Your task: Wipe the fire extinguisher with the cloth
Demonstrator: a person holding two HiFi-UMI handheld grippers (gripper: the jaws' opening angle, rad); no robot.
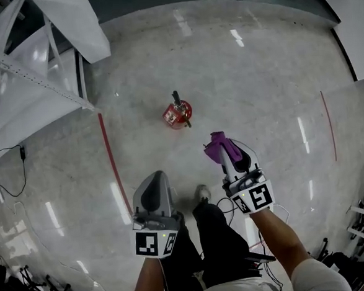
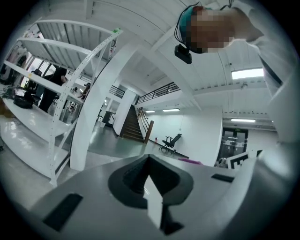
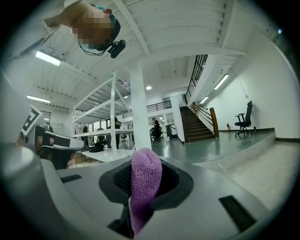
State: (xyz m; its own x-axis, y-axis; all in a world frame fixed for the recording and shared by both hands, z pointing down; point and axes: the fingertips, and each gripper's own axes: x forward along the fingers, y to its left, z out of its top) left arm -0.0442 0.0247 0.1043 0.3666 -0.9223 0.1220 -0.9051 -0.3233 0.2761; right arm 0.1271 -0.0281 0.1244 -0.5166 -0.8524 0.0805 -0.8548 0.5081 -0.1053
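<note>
A small red fire extinguisher [image 1: 178, 113] with a black handle stands on the grey floor, ahead of both grippers and apart from them. My right gripper [image 1: 222, 151] is held level at the right, shut on a purple cloth [image 1: 221, 143] that bunches out past its tip. In the right gripper view the cloth [image 3: 146, 183] fills the gap between the jaws of the right gripper [image 3: 143, 206]. My left gripper [image 1: 156, 176] is lower left, shut, with nothing in it. The left gripper [image 2: 150, 180] points at the room, not at the extinguisher.
A white shelving rack [image 1: 37, 80] stands at the left, with a red tape line [image 1: 111, 156] on the floor beside it. Cables [image 1: 10, 178] lie at far left. Another red line [image 1: 328, 125] runs at the right. The person's shoe [image 1: 202, 193] is below the extinguisher.
</note>
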